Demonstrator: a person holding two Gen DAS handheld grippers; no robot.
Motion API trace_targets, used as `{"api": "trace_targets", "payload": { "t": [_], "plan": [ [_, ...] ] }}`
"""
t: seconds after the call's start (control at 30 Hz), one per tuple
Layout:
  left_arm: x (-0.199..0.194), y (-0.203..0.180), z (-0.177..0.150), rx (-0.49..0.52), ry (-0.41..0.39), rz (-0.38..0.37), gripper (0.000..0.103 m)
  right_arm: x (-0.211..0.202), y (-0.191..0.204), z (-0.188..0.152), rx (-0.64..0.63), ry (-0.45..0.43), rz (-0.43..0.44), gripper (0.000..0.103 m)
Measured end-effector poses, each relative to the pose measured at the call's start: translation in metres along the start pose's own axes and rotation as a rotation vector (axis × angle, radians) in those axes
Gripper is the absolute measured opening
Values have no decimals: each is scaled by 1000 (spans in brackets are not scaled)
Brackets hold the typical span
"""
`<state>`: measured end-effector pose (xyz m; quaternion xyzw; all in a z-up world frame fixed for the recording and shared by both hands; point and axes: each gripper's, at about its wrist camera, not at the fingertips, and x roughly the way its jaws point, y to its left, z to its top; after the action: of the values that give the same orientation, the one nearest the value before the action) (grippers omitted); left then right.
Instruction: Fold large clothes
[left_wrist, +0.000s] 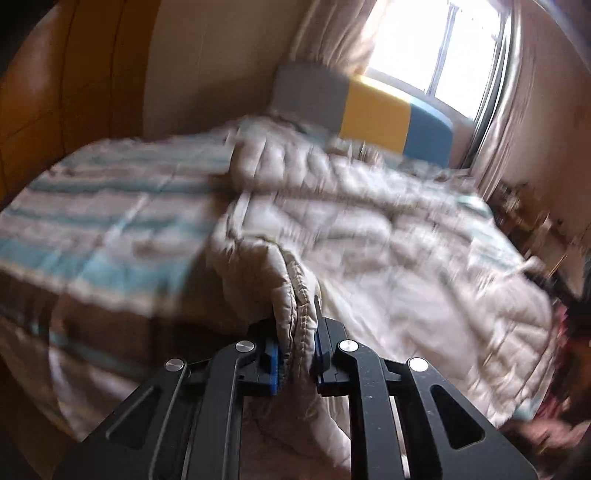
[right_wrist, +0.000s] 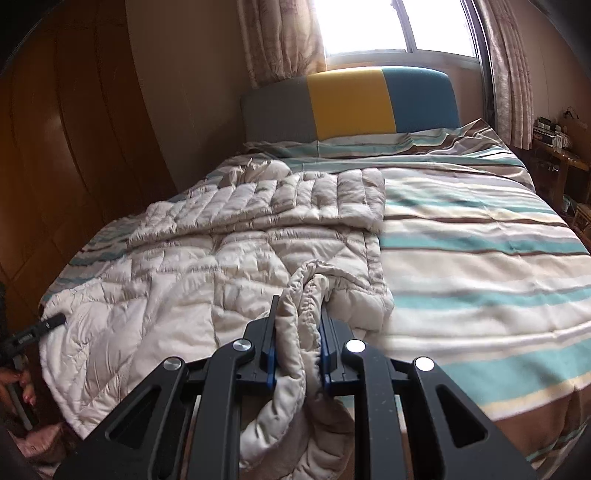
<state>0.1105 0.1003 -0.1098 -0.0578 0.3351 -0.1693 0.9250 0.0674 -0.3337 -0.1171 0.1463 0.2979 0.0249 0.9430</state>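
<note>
A cream quilted puffer coat (right_wrist: 207, 266) lies spread on the striped bed, its sleeve folded across near the headboard. My right gripper (right_wrist: 298, 325) is shut on a bunched hem edge of the coat at the bed's front edge. My left gripper (left_wrist: 295, 317) is shut on another thick edge of the coat (left_wrist: 369, 229); that view is motion-blurred. The left gripper's tip also shows at the far left of the right wrist view (right_wrist: 51, 320), beside the coat's left corner.
The bed has a teal, brown and cream striped cover (right_wrist: 480, 251) and a grey, yellow and blue headboard (right_wrist: 351, 99). A wooden wardrobe (right_wrist: 55, 166) stands to the left. A window with curtains (right_wrist: 369, 26) is behind. A cluttered side table (right_wrist: 557, 147) stands right.
</note>
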Motion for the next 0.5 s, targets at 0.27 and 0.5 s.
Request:
{"api": "trace_targets", "payload": {
  "t": [0.27, 0.5],
  "plan": [
    [25, -7, 84, -70, -118, -60, 13, 24, -20, 56, 145, -28, 43, 16],
    [96, -2, 139, -108, -138, 7, 13, 75, -36, 107, 213, -26, 16, 16]
  ]
}}
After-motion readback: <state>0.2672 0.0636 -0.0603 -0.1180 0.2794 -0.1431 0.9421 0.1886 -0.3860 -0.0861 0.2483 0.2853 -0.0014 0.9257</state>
